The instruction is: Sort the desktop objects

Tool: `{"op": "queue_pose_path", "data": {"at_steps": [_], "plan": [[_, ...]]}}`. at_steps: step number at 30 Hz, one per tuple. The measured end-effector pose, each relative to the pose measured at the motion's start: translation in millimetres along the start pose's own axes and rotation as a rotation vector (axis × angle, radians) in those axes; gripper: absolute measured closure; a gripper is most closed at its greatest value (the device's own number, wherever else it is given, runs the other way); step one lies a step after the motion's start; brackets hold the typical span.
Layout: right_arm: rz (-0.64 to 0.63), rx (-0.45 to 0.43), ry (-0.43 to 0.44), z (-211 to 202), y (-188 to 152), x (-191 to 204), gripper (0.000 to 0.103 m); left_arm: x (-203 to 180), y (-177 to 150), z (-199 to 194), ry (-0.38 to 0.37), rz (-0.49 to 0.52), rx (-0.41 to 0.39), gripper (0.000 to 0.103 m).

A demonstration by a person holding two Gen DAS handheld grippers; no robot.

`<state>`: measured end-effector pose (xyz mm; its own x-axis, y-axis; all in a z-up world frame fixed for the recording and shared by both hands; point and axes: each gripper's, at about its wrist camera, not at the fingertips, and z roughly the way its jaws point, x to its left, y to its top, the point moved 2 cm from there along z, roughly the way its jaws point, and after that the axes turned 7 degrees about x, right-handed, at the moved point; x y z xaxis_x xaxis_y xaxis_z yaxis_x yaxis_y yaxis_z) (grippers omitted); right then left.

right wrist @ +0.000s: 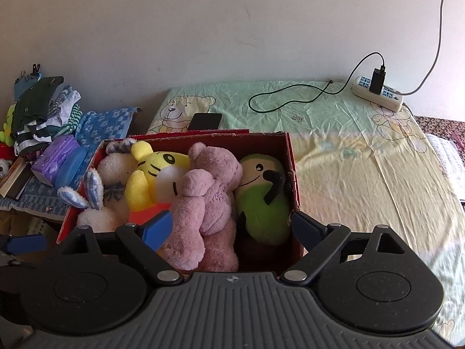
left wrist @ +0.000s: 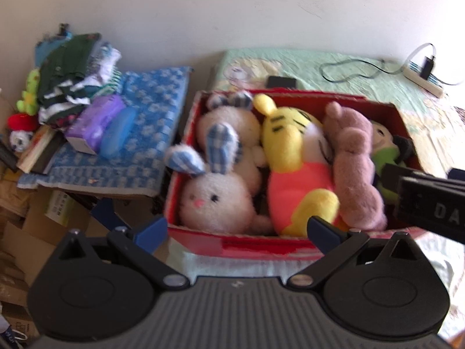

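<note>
You see a red box [right wrist: 292, 157], white rabbit [left wrist: 216, 200] with blue-checked ears, yellow tiger [right wrist: 154, 171], pink bear [right wrist: 206, 200], green doll [right wrist: 261, 203].

The pink bear [right wrist: 206, 200] covered much of the yellow tiger [right wrist: 154, 180]; the white rabbit [right wrist: 98, 218] sat half hidden.

The red box [right wrist: 292, 157] is packed full of soft toys [right wrist: 209, 192]. Right of it the bed [right wrist: 363, 160] lies bare; a phone [right wrist: 205, 121] sits behind.
</note>
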<state>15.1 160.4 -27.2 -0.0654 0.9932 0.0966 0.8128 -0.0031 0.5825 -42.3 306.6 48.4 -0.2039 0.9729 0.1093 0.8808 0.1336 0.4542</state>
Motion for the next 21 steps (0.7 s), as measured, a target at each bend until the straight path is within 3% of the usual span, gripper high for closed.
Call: {"op": "queue_pose_path", "data": {"at_steps": [2,10,21], "plan": [[0.007,-0.002,-0.007,0.8,1.3,-2.4,0.012,0.4,2.3,-0.4,0.031,0.0,-0.006,0.001],[0.032,0.023,-0.019,7.4,6.6,-0.7,0.012,8.4,13.0,-2.4,0.021,0.017,0.018,0.001],[0.051,0.075,-0.012,19.7,12.7,0.4,0.012,4.0,15.3,11.3,-0.071,-0.004,0.048,0.001]]}}
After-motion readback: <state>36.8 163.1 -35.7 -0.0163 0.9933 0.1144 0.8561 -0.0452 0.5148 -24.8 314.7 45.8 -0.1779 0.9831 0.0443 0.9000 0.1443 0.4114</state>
